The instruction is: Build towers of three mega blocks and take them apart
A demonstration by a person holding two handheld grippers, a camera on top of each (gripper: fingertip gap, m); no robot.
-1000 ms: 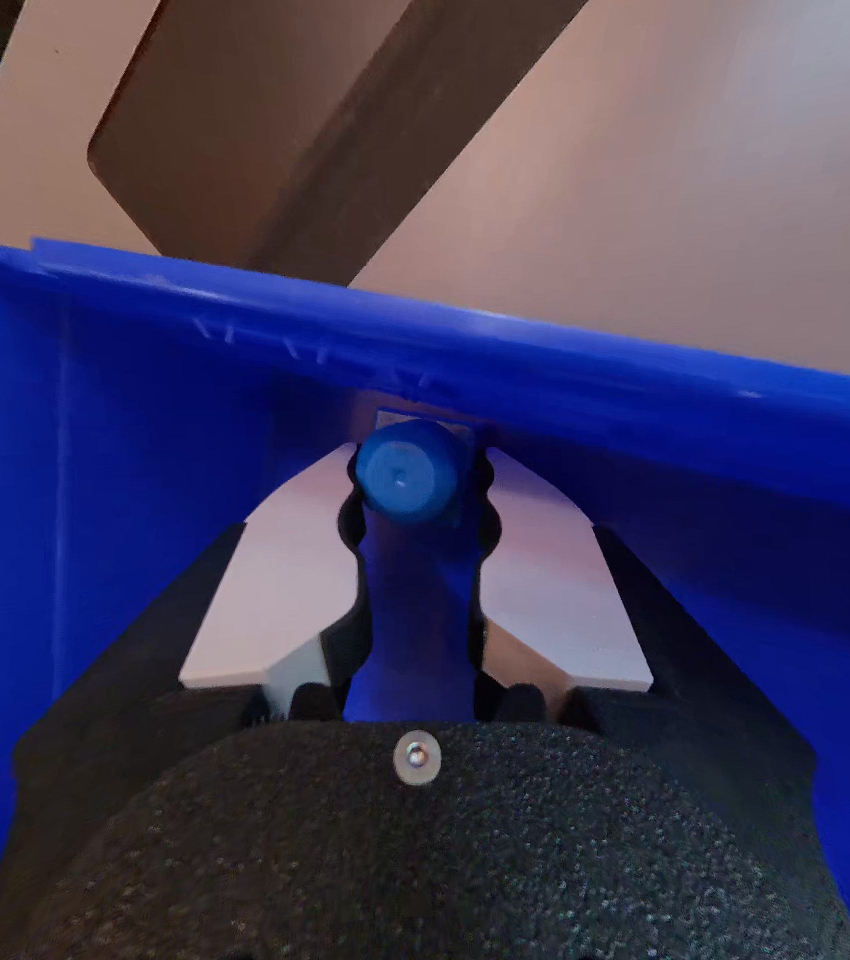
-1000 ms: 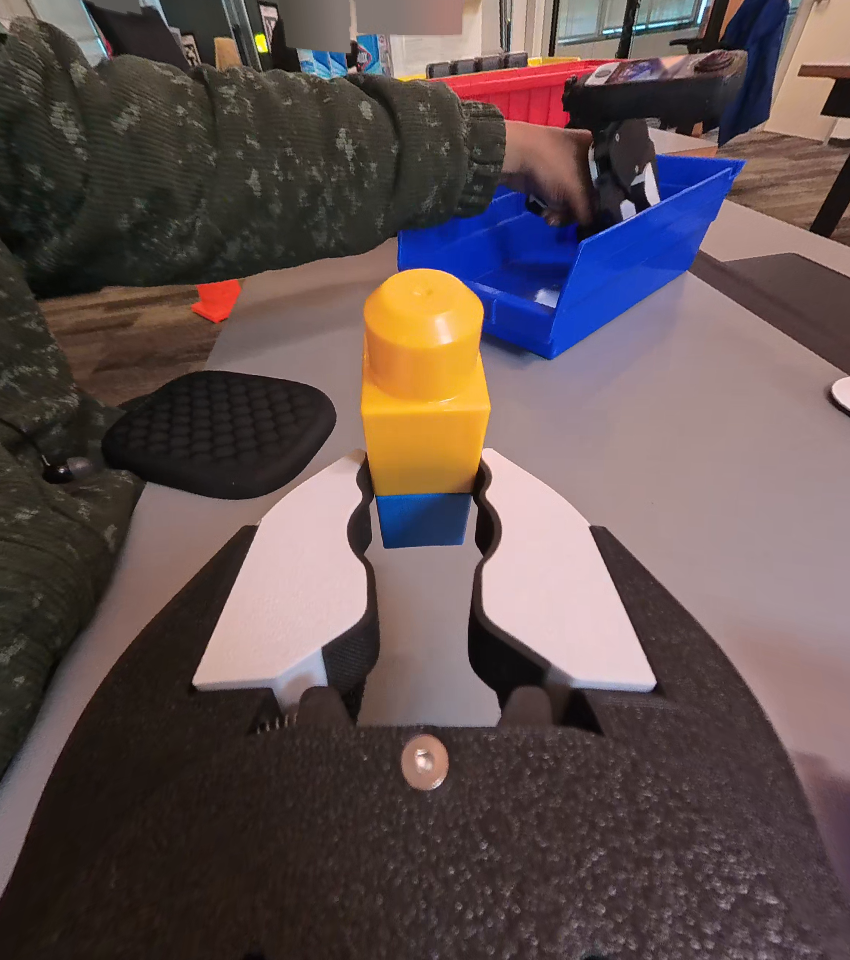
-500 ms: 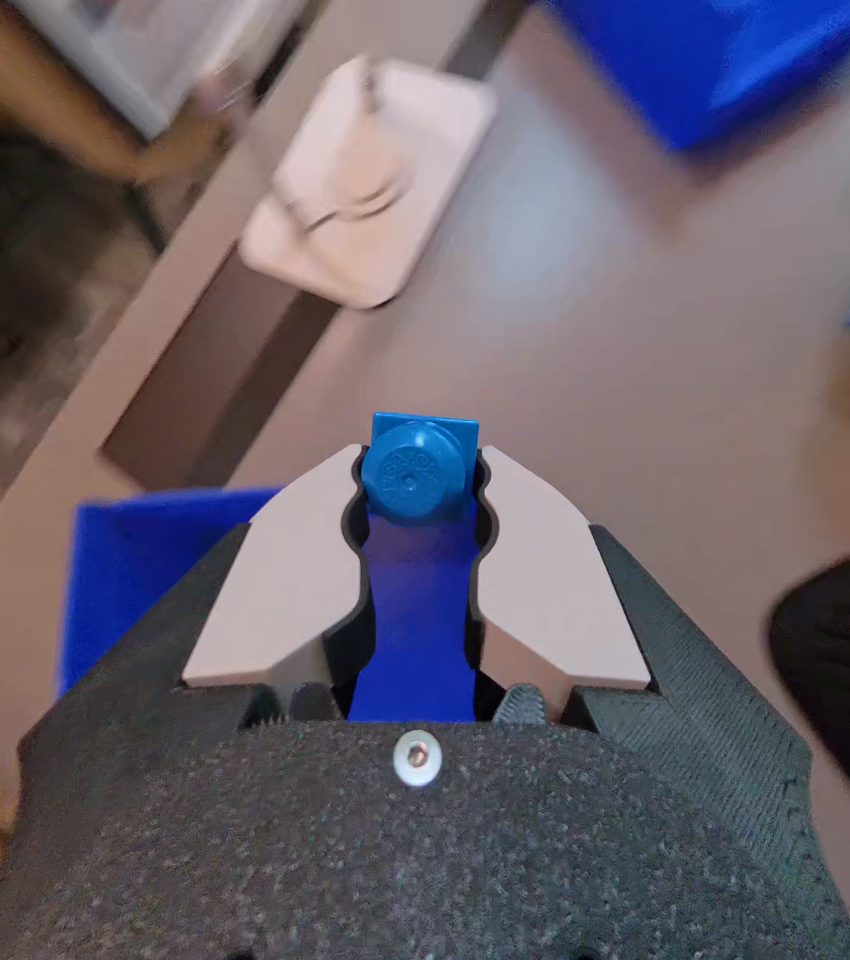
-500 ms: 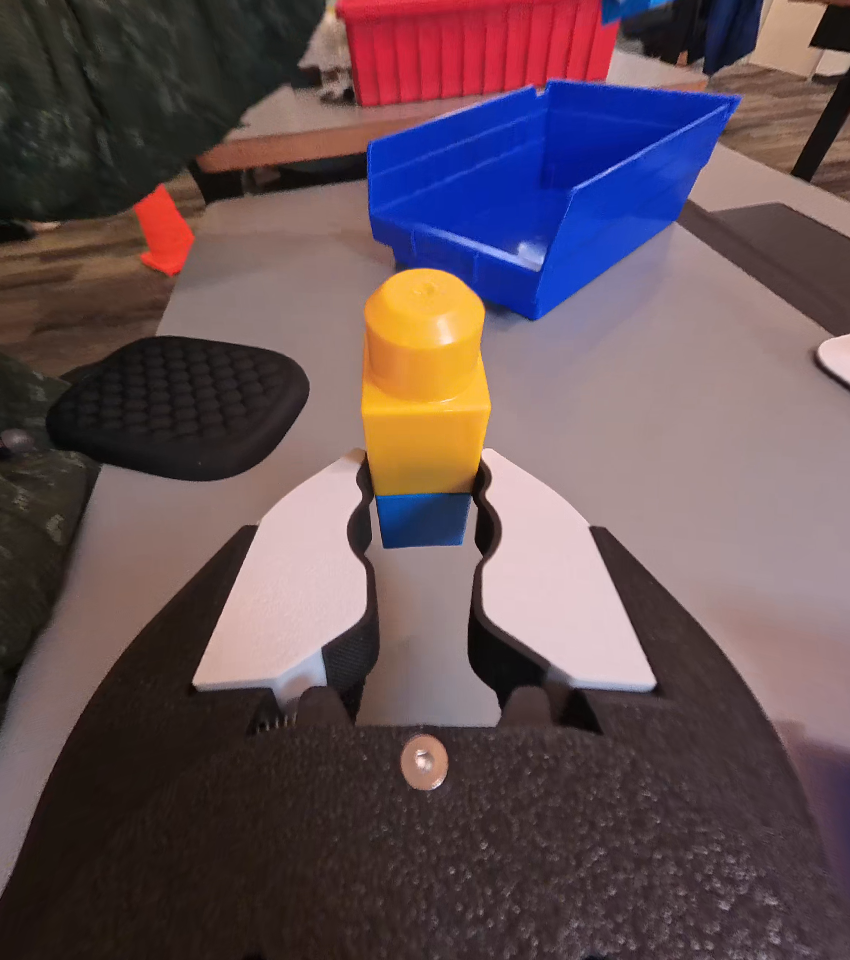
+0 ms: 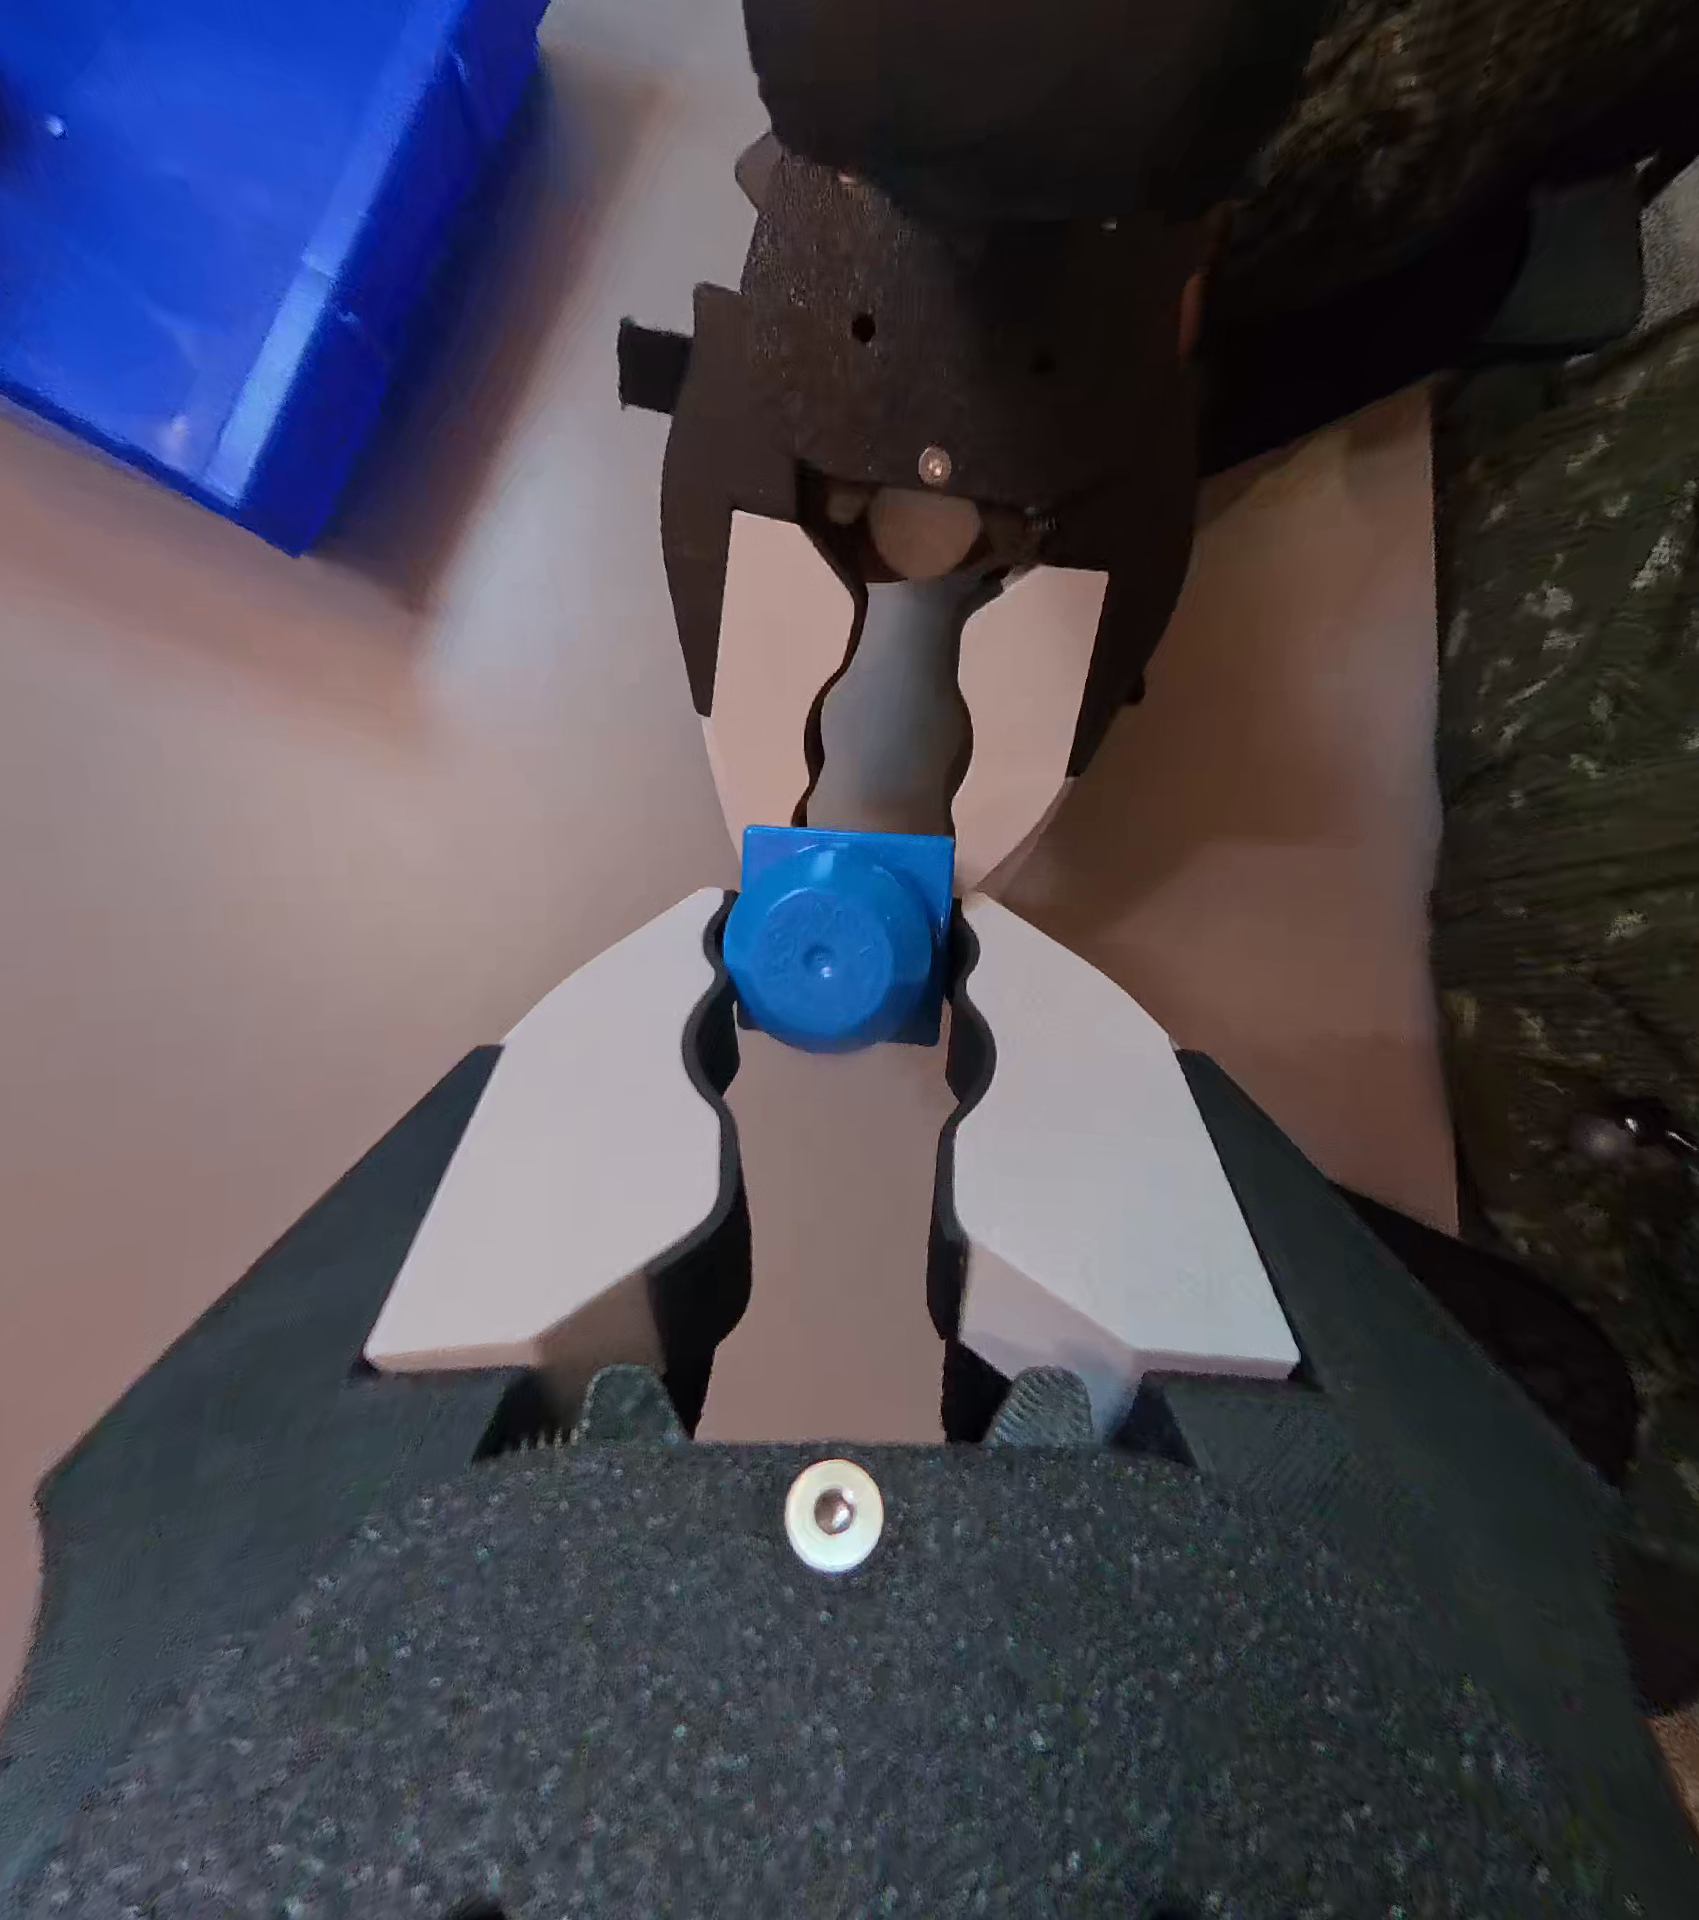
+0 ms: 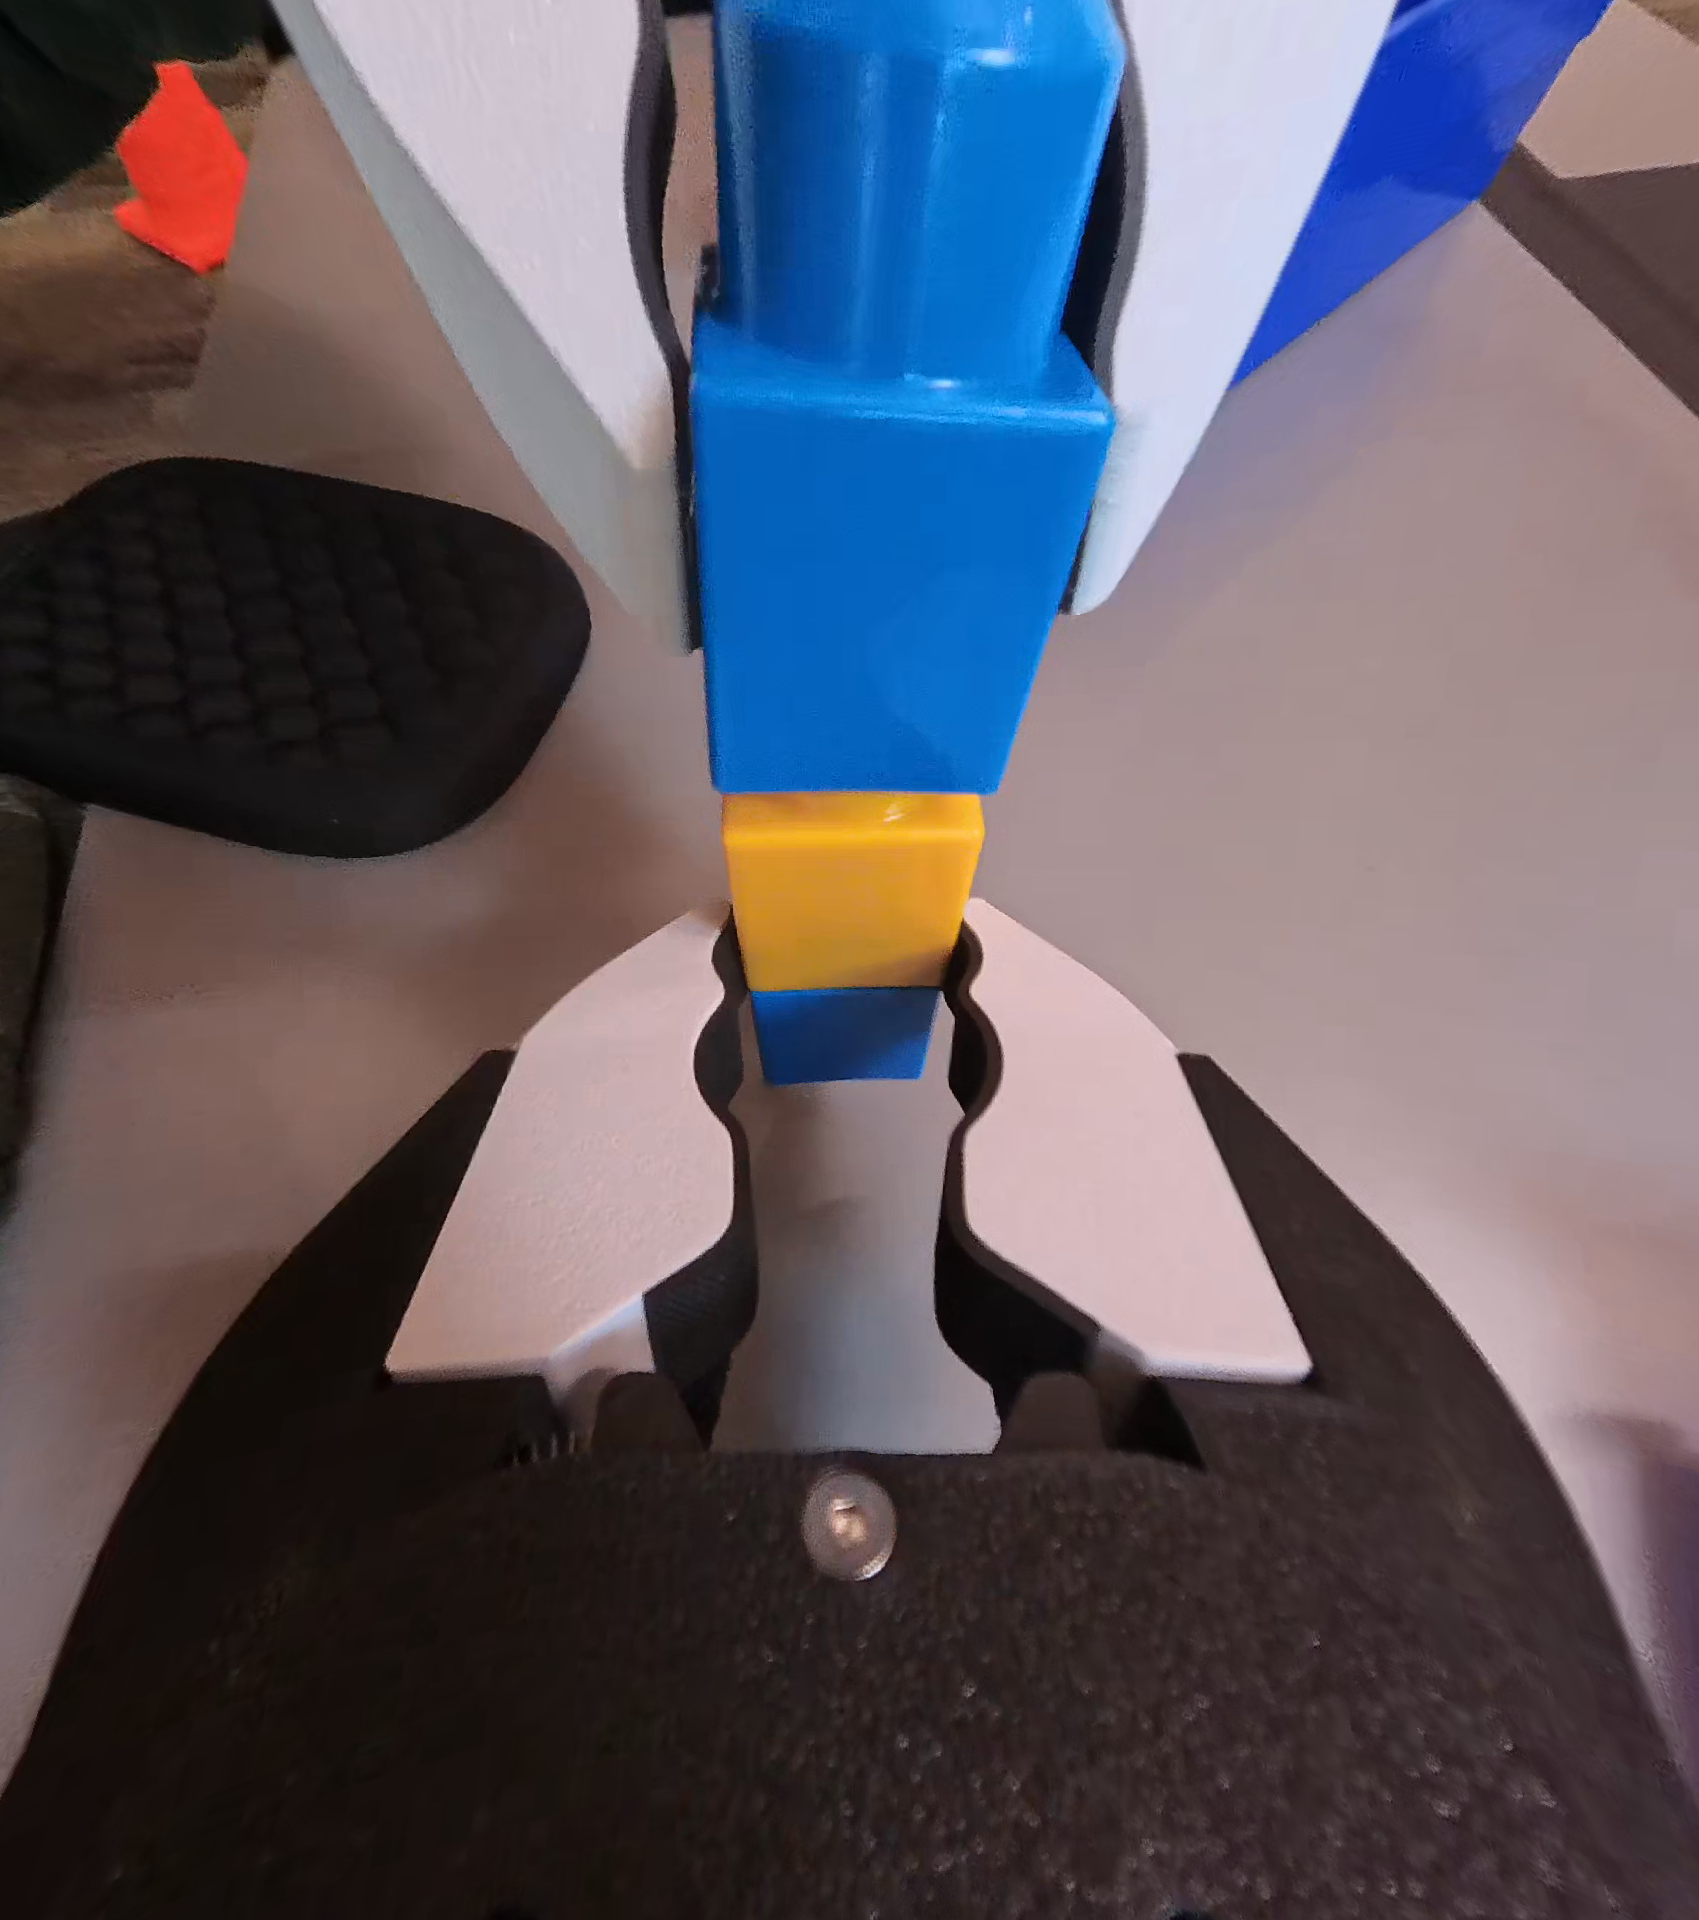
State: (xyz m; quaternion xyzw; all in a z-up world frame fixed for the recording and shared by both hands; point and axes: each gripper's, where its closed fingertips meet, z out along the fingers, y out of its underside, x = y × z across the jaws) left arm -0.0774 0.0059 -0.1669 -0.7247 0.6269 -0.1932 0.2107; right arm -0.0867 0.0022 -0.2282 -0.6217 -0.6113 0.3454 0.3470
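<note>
Since 0.5 s ago the left gripper [image 5: 840,961] has swung from open table to directly above the tower, and the yellow block's stud, bare then, is now covered by the blue block it is carrying.

In the left wrist view, looking straight down, the left gripper's 2 white fingers [image 5: 606,1122] are clamping the top blue mega block [image 5: 829,961] on its sides, its round stud facing the camera. Beyond it, the right gripper [image 5: 886,790] is pointing toward the camera, its fingertips meeting the tower from the opposite side. A blue bin [image 5: 201,239] is sitting at the upper left on the grey table [image 5: 149,831], and a camouflage-patterned sleeve [image 5: 1603,727] is filling the right edge.

In the right wrist view the tower is standing upright on the table: a bottom blue mega block [image 6: 845,1034], a yellow mega block [image 6: 850,894] on it, and the top blue block sitting on the yellow one, with a thin seam showing between them. The right gripper's jaws are closed on the stack's lower part, gripping the yellow block at its join with the bottom blue one. A black honeycomb-textured pad [image 6: 253,655] is lying to the left, and an orange object [image 6: 180,182] is resting on the floor beyond the table edge.
</note>
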